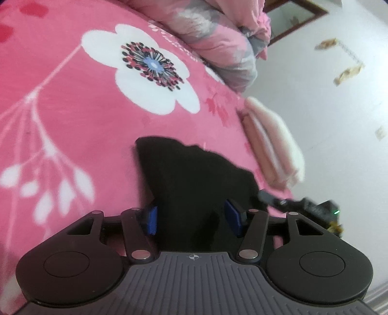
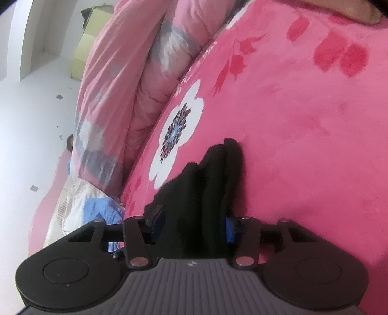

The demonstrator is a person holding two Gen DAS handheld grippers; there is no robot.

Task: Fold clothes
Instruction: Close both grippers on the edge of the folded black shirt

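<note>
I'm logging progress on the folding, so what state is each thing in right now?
Black garment: bunched on the pink blanket, not yet folded flat.
Left tongs: black cloth between the blue pads; contact unclear.
Right tongs: black cloth between the blue pads; contact unclear.
Pale pink stack: folded, at the bed's edge.
Quilt: folded into a thick bundle.

A bed takes up most of both views, spread with a plush pink cover printed with a large white flower and red petals. A rolled pink-and-grey quilt lies along its far edge. Past the bed lies a pale white floor scattered with small scraps, a dark-framed panel at its far side, and a white recessed wall beside a yellow-green box.
</note>
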